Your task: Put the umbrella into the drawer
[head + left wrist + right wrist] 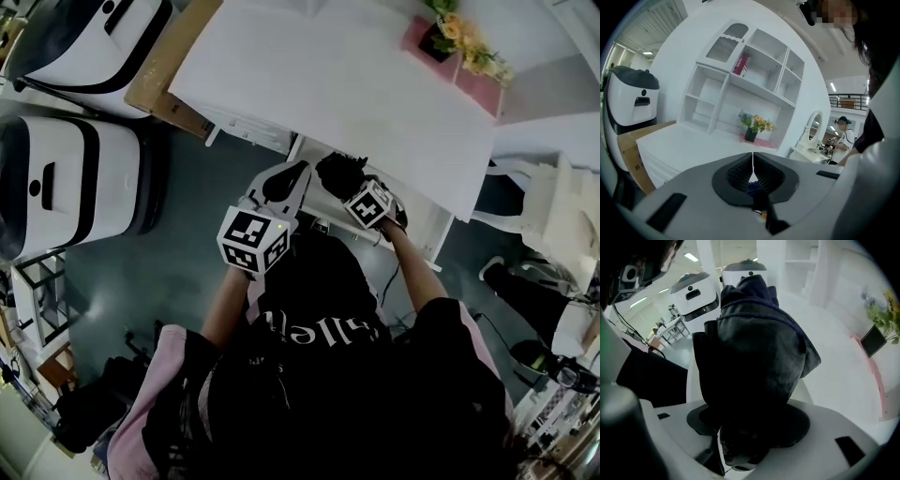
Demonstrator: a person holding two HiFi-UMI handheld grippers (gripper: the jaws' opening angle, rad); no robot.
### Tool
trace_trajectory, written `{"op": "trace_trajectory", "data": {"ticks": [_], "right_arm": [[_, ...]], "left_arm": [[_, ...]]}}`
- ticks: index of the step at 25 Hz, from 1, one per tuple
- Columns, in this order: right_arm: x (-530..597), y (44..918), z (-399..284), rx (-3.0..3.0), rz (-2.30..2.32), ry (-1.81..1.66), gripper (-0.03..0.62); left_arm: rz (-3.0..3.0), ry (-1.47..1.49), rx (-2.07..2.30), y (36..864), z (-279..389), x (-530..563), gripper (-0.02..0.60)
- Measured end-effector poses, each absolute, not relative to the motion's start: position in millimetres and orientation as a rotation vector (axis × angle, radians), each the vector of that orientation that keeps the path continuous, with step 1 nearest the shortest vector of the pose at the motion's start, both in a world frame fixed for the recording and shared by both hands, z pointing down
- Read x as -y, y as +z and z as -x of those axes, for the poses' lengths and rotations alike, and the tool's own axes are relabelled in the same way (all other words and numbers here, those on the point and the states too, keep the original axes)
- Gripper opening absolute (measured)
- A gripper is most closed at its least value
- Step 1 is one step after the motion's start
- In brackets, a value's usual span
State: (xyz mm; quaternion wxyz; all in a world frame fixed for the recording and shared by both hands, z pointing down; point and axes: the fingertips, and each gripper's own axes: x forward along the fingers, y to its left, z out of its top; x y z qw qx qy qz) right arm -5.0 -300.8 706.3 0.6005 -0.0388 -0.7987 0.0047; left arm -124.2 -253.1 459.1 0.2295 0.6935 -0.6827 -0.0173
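A folded black umbrella (pixel 750 348) fills the right gripper view and stands up out of my right gripper (pixel 740 427), which is shut on its lower end. From the head camera the umbrella (pixel 339 173) hangs just off the front edge of the white desk (pixel 337 84), over the white drawer frame (pixel 417 214); I cannot tell whether the drawer stands open. My left gripper (pixel 284 183) is close to the left of the umbrella. Its jaws are shut pad to pad (pixel 752 166), pointing over the desk with nothing held.
On the desk stand a white shelf unit (pixel 740 79) and a flower pot (pixel 441 36) on a pink mat (pixel 480 86). Two white-and-black machines (pixel 66 183) and a cardboard box (pixel 155 70) are on the left. White furniture (pixel 548 202) stands at the right.
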Motion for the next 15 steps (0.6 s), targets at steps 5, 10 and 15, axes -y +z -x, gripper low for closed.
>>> {"op": "trace_trajectory", "data": {"ticks": [5, 10, 15], "right_arm": [[301, 739, 3, 1.789, 0.114, 0.034, 0.281], [298, 764, 1, 1.743, 0.122, 0.044, 0.281], [303, 781, 0, 1.690, 0.121, -0.022, 0.281]], "left_arm": [[-1.891, -0.031, 1.865, 473, 126, 254, 0.017], [-1.877, 0.005, 1.871, 484, 134, 255, 0.017], [-1.856, 0.015, 1.880, 488, 141, 254, 0.017]]}}
